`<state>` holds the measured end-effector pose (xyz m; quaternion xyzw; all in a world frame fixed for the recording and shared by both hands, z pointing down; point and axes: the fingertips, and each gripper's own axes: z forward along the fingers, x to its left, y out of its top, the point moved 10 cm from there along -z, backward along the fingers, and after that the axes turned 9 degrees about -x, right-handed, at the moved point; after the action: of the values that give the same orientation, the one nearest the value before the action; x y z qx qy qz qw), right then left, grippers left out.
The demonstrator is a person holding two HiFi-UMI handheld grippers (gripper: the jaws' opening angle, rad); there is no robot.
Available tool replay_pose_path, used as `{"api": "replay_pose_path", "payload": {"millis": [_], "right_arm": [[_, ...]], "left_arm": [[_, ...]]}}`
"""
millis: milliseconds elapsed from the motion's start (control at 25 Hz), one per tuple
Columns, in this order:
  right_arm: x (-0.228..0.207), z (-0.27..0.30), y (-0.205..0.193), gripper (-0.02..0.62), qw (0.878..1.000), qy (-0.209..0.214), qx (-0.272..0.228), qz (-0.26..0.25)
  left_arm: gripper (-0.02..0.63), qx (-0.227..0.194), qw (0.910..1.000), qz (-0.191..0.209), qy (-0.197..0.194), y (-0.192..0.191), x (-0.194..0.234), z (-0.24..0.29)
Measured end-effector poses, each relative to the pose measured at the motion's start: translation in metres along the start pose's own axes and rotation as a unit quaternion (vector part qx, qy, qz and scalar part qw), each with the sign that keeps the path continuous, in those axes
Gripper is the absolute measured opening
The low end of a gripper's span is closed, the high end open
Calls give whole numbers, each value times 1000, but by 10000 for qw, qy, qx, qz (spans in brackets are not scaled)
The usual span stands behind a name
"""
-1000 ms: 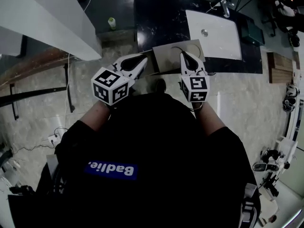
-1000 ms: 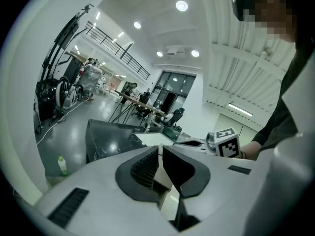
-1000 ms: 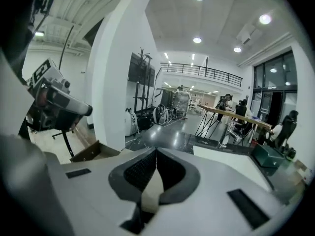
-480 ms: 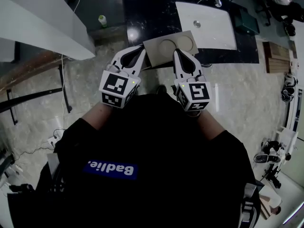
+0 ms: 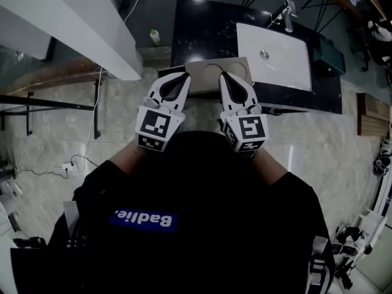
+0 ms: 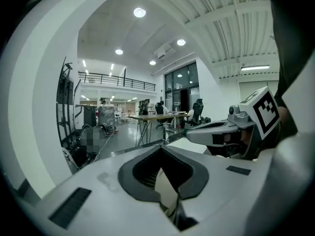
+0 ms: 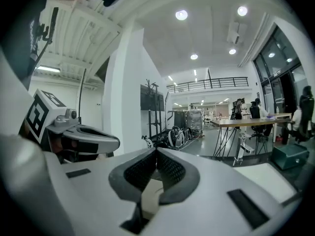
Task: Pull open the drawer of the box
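A flat beige box (image 5: 215, 70) with two round recesses in its top lies at the near edge of a dark table (image 5: 199, 32); no drawer shows from above. My left gripper (image 5: 185, 78) points at the box's left near corner, its jaws shut tip to tip on nothing. My right gripper (image 5: 223, 76) is shut too, its tip over the box's near edge. In the left gripper view the left gripper (image 6: 161, 149) has its pads meeting, and the right gripper (image 6: 216, 132) floats alongside. In the right gripper view the right gripper (image 7: 156, 152) is likewise shut, beside the left gripper (image 7: 83, 139).
A white basin (image 5: 275, 57) with a tap (image 5: 288, 10) sits on the table's right half. A small bottle (image 5: 154, 37) stands on the floor left of the table, near a long white counter (image 5: 73, 23). A wooden crate (image 5: 371, 112) lies far right.
Both grippers have drawn closer together and swung to point straight ahead at the box's near edge. The head view has shifted, so table and box sit more centred.
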<state>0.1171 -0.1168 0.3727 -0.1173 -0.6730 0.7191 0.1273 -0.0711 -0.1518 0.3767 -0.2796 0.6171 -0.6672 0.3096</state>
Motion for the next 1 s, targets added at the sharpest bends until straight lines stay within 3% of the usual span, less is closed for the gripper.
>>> {"api": "replay_pose_path", "payload": {"millis": [240,560,800,1000], "right_arm": [[-27,-41,4,2,9989,341,-290,148],[-49,-92,-2,2,9939,629,-465,775],[-33,-117,-2,2,9933,742,-474,755],[7,-131,10,1,9950,679,-525,519]], "left_arm": [[2,3,9990,256,374,21,-58,5],[2,155,9963,369,766,34,-123,2],[2,22,9971,462,604,34,-145,-10],[2,-109,9986,408,314,28,-146,-42]]}}
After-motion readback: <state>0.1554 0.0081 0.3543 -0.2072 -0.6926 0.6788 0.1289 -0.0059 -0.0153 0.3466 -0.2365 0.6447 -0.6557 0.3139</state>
